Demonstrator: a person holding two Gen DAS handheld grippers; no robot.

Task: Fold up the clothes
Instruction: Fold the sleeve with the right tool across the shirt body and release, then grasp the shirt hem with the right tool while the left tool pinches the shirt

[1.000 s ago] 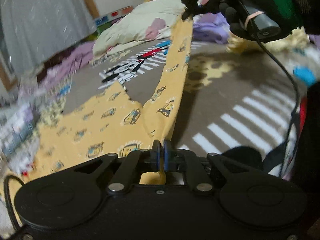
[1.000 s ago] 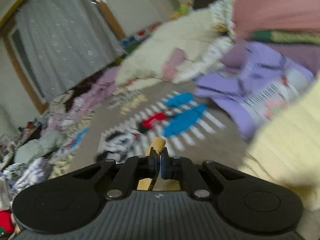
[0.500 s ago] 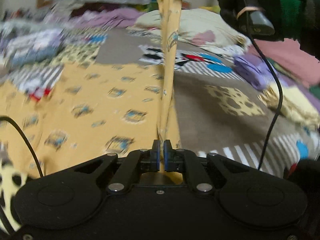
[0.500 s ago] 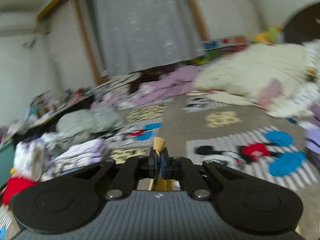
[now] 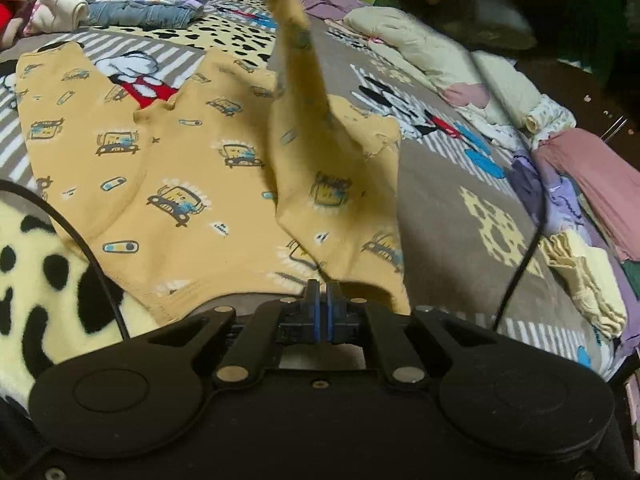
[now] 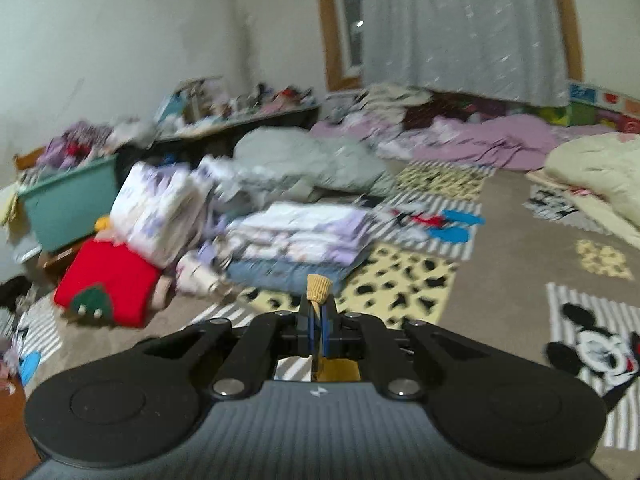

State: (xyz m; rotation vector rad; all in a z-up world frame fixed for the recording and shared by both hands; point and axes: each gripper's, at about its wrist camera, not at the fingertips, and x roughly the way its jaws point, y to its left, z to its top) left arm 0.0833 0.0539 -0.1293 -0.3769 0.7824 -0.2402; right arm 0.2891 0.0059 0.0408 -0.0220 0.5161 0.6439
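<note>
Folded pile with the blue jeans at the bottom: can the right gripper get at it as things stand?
Probably not yet: the rug up to the pile looks free, but the right gripper is shut on the yellow garment's cuff.

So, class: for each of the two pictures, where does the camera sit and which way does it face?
Left wrist: sits behind the left gripper, faces down across the yellow top on the rug; no body shows.
Right wrist: behind the right gripper, faces level towards the curtain.
Shared: both grip the yellow top; the folded pile appears in both.
</note>
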